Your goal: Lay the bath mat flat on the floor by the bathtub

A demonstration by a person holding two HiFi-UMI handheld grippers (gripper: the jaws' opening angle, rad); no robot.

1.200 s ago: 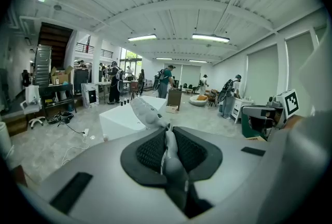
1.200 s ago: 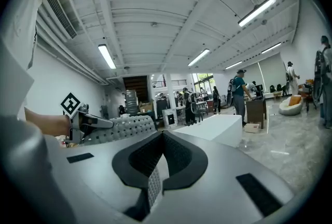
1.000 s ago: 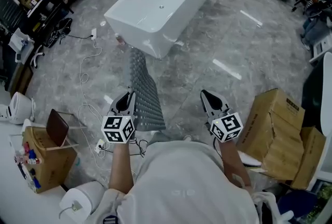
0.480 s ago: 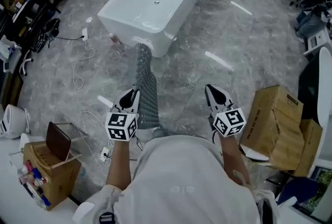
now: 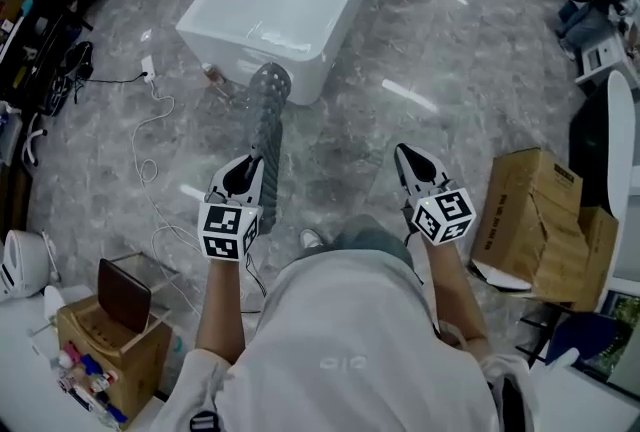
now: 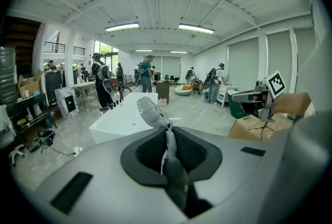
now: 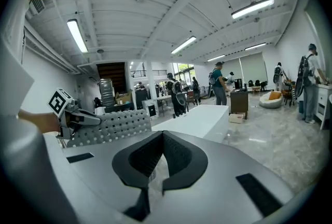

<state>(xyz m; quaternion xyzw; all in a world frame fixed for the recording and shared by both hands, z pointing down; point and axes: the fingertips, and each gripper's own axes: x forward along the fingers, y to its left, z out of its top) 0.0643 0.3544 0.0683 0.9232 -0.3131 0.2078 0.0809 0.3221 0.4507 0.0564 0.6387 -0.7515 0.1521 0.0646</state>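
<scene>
The grey perforated bath mat (image 5: 266, 125) hangs in a narrow strip from my left gripper (image 5: 251, 167), which is shut on its edge. In the left gripper view the mat's edge (image 6: 166, 141) is pinched between the dark pads, and its free end (image 6: 149, 110) curls ahead of them. The white bathtub (image 5: 290, 0) stands on the marble floor beyond the mat. My right gripper (image 5: 404, 156) is held level with the left, apart from the mat. Its jaws are shut with nothing between them. The right gripper view shows the mat (image 7: 111, 127) off to its left.
Cardboard boxes (image 5: 540, 220) stand at the right. An open box of supplies (image 5: 100, 340) sits lower left. White cables (image 5: 150, 150) trail over the floor left of the mat. Several people stand far back in the hall (image 6: 148, 72).
The tub has come closer in the head view. The mat has turned from broadside to nearly edge-on while it hangs from the left gripper. Both grippers keep their spacing.
</scene>
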